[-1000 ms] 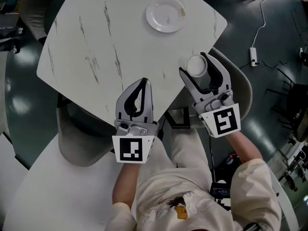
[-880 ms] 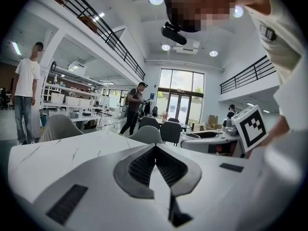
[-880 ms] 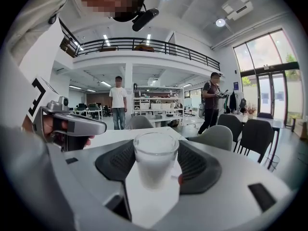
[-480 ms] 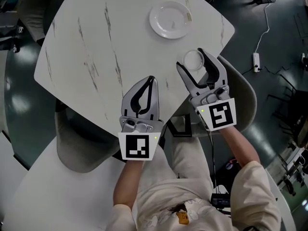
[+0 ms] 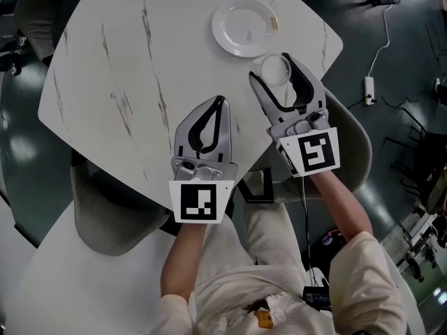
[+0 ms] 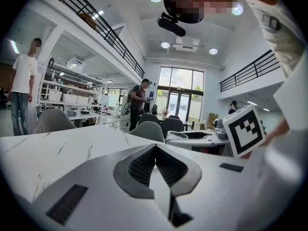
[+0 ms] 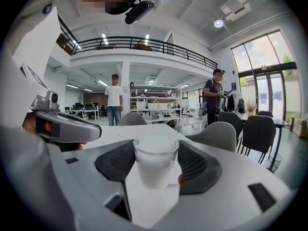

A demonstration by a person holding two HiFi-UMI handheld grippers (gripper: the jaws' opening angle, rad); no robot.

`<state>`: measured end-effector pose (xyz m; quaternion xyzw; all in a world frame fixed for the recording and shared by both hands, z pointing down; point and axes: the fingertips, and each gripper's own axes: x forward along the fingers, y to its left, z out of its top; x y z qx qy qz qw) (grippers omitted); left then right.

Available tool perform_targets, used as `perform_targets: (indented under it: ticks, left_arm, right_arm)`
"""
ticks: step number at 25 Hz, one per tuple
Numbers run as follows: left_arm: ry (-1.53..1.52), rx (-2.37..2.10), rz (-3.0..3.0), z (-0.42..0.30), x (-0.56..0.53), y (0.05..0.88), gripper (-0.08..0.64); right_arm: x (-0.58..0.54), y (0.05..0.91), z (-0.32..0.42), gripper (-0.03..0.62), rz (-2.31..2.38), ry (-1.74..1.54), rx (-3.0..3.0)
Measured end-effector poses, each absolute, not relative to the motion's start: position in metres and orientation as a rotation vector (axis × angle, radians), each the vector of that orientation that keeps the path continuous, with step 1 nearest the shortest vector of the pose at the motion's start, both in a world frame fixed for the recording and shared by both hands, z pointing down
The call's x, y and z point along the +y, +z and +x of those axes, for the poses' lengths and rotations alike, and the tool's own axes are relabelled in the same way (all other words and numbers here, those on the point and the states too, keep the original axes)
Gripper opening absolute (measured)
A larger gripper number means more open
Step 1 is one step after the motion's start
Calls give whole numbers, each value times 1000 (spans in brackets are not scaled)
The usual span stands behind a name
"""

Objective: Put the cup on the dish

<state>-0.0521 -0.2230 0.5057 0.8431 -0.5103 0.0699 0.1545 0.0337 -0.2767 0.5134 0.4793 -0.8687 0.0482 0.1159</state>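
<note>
At the table's near edge, both grippers point forward, away from the person, and tilt slightly below level. Each marker cube faces up toward the head camera.

Right gripper: the jaws stand wide and grip the cup, with one ribbed pad against each side of it. The cup is upright, white and open at the top. It sits over the table's right edge, just beside the dish but not on it. Whether its base touches the table cannot be told.

Left gripper: the jaws are closed tip to tip, with nothing between them. It hangs over the table near the edge, level with the right gripper and apart from it.

Surface: white marble-look top with dark veins and rounded corners. The dish is white, round and near the far right corner.

Room: grey chairs stand under the table edge at left and right. The floor is dark and glossy; a cable lies on it at right. The gripper views show a tall hall with a railed mezzanine, ceiling lights, glazed doors and standing people.
</note>
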Motion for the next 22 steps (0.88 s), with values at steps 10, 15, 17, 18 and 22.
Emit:
perform_targets:
  ticks: [10, 15, 17, 18, 22]
  left_arm:
    - [174, -1483, 2407, -51, -246, 518, 3]
    - [156, -1499, 2389, -53, -254, 522, 3]
    - [152, -1505, 2388, -53, -256, 524, 3]
    - [152, -1504, 2391, -53, -257, 525, 3]
    - [149, -1507, 2408, -50, -261, 530, 3]
  right_arm:
    - [-309, 530, 32, 272, 1408, 133, -2533]
    - [-325, 540, 31, 272, 1441, 132, -2516]
    - [-330, 547, 31, 272, 1459, 156, -2511]
    - [-333, 550, 31, 272, 1467, 161, -2507]
    - [-345, 560, 31, 272, 1494, 166, -2483]
